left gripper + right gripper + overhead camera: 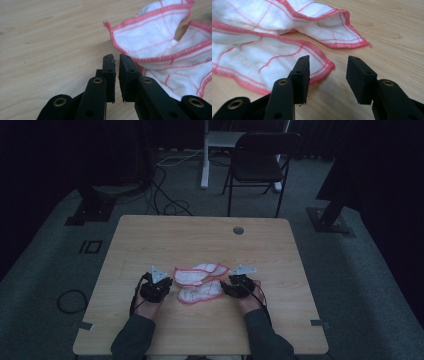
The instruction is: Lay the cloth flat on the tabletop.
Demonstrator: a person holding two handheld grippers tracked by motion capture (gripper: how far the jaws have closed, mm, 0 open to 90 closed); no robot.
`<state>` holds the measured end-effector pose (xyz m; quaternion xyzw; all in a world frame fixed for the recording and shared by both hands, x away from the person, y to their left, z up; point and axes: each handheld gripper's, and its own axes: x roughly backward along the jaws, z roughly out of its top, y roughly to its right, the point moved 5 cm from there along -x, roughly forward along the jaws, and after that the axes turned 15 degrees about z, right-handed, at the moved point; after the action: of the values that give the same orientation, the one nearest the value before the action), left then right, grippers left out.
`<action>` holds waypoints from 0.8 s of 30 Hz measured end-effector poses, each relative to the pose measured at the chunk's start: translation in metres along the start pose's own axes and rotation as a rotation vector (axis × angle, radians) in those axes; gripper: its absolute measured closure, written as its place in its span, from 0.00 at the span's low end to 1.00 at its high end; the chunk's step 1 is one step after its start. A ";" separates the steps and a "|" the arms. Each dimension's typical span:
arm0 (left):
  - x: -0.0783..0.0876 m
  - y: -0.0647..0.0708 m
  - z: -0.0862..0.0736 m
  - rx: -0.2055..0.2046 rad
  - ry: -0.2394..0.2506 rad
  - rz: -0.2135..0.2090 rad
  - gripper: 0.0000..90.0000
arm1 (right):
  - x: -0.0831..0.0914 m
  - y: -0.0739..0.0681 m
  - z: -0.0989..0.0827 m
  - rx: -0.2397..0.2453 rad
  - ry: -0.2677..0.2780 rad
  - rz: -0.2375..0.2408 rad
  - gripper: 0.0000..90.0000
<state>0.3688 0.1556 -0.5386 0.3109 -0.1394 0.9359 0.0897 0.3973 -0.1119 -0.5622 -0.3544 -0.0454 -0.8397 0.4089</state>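
A white cloth with red stitched edges and thin red lines lies crumpled on the wooden table, between my two grippers. My left gripper sits just left of it. In the left gripper view its jaws stand a narrow gap apart with nothing between them, and the cloth lies just ahead to the right. My right gripper is at the cloth's right side. In the right gripper view it is open wide, with a cloth corner beside its left jaw and bare wood in the gap.
A round grommet is set near the table's far edge. Beyond the table stand a dark folding chair and a white desk leg, with cables on the grey floor.
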 end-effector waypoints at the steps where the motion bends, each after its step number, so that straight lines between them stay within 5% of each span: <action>1: 0.001 0.000 0.002 0.000 0.004 0.001 0.92 | -0.002 0.001 0.001 -0.005 -0.002 -0.003 0.61; 16: -0.009 0.008 0.036 -0.006 0.061 -0.024 0.67 | -0.021 -0.001 0.001 0.013 -0.059 -0.037 0.66; 24: -0.026 0.033 0.055 -0.083 0.040 -0.085 0.59 | -0.023 -0.008 0.001 0.011 -0.058 0.010 0.94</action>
<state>0.4117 0.1046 -0.5186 0.2938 -0.1632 0.9306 0.1449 0.4015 -0.0915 -0.5742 -0.3767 -0.0600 -0.8267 0.4135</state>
